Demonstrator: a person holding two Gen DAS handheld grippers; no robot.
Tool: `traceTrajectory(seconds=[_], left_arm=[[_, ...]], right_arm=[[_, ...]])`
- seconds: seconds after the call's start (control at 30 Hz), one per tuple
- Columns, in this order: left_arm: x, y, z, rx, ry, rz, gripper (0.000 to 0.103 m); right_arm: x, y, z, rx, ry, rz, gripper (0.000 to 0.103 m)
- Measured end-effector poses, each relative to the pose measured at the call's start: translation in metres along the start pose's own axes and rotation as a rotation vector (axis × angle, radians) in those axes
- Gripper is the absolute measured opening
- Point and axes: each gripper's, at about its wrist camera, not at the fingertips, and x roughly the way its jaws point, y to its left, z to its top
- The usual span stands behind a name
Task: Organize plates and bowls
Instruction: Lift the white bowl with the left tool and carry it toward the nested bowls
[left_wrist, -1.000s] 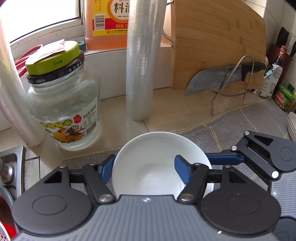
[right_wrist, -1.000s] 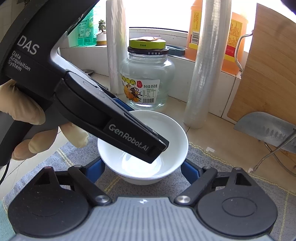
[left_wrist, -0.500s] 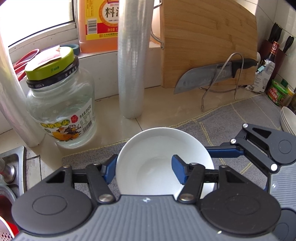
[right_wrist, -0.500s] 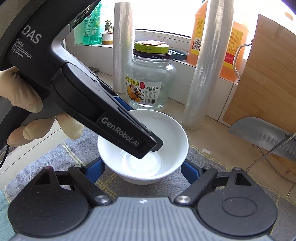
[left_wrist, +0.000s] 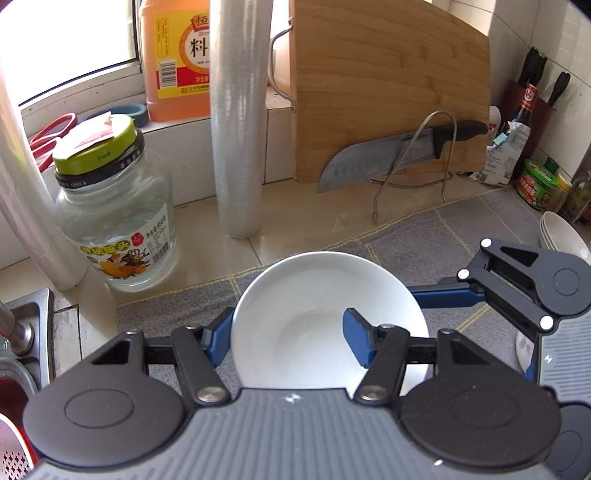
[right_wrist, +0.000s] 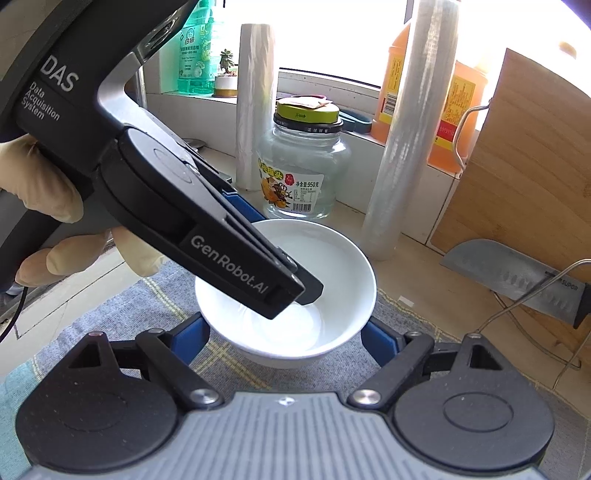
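Note:
A white bowl (left_wrist: 295, 295) hangs just above the grey mat (left_wrist: 461, 229), held from two sides. My left gripper (left_wrist: 288, 339) is shut on its near-left wall, one blue pad outside the rim and the other pad inside the bowl. In the right wrist view that same left gripper (right_wrist: 295, 295) reaches down into the bowl (right_wrist: 332, 266), with a gloved hand behind it. My right gripper (right_wrist: 286, 336) spans the bowl's lower body, a blue pad against each side. Its linkage (left_wrist: 517, 288) shows at the right in the left wrist view.
A glass jar with a green lid (left_wrist: 114, 221), a cling-film roll (left_wrist: 240, 129) and a bamboo cutting board (left_wrist: 388, 92) with a knife (left_wrist: 388, 158) on a wire rack stand behind. Stacked white dishes (left_wrist: 561, 236) sit far right. A sink edge (left_wrist: 22, 332) is at the left.
The left jaws closed a little onto the bowl's wall. Both grippers and the bowl then rose slightly and drifted right, away from the jar; more of the stacked dishes came into view.

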Motion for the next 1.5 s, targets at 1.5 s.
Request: traceTrajectory(seconds=[1.5], left_arm=[[-0.046, -0.135, 0.001, 0.064, -0.029, -0.101, 0.063]], right_arm=[[-0.128, -0.031, -0.067, 0.060, -0.021, -0.046, 0.092]])
